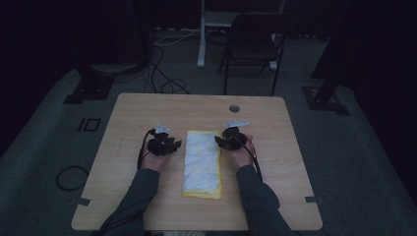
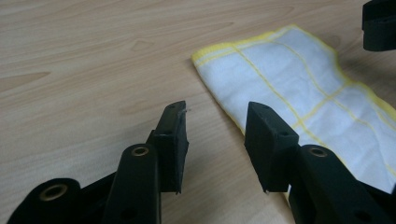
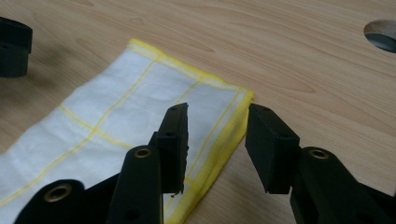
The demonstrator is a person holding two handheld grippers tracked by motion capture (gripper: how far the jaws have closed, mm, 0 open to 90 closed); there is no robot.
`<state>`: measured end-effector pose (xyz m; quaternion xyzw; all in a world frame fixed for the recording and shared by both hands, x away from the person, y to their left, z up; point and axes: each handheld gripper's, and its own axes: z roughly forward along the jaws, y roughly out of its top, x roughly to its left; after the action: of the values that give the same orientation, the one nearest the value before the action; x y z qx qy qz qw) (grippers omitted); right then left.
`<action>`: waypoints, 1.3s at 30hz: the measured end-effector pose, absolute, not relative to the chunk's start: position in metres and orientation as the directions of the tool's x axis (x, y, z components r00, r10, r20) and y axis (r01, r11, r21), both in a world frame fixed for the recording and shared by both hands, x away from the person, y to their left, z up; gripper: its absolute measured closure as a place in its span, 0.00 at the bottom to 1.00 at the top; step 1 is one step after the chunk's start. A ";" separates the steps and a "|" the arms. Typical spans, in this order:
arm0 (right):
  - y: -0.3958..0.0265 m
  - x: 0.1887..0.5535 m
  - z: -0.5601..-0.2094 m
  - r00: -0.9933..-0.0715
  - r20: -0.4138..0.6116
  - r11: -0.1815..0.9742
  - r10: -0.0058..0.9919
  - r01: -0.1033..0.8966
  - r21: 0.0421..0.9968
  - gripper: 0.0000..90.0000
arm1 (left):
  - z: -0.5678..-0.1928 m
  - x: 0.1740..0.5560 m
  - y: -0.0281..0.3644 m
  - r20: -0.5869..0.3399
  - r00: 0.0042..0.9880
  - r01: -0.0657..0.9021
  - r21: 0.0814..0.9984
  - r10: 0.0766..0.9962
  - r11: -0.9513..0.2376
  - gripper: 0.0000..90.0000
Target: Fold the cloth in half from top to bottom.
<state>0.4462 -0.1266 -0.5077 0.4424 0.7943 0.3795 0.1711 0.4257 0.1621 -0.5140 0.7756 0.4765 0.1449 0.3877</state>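
A folded white cloth with yellow stripes and border (image 1: 201, 162) lies lengthwise in the middle of the wooden table (image 1: 133, 113). My left gripper (image 1: 172, 145) hovers at the cloth's left edge near its far end, jaws open. In the left gripper view the gripper (image 2: 215, 119) has bare wood in its gap, and the cloth (image 2: 299, 79) starts by the right jaw. My right gripper (image 1: 221, 141) is at the cloth's right edge, also open. In the right gripper view the gripper (image 3: 217, 116) straddles the far right corner of the cloth (image 3: 116, 112) without the pads pressing on it.
A round cable hole (image 1: 234, 108) sits in the table beyond the cloth and is seen as the hole (image 3: 383, 35) in the right gripper view. Past the table stand a dark folding chair (image 1: 253, 44), a white stand leg (image 1: 201, 34) and loose cables (image 1: 162, 73) on the floor.
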 end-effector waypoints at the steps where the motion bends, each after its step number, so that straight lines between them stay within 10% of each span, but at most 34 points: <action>1: -0.127 0.447 -0.509 -0.545 0.064 0.317 0.836 0.574 0.755 0.65 | -0.514 0.427 0.161 -0.143 0.503 0.626 0.740 0.852 -0.245 0.65; 39: -0.113 0.485 -0.536 -0.429 0.093 0.252 0.898 0.679 0.690 0.64 | -0.536 0.475 0.122 -0.106 0.471 0.661 0.700 0.876 -0.271 0.62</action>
<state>0.4849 -0.1125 -0.5358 0.5091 0.7745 0.3386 0.1623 0.4754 0.1223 -0.5363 0.7823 0.4909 0.1528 0.3517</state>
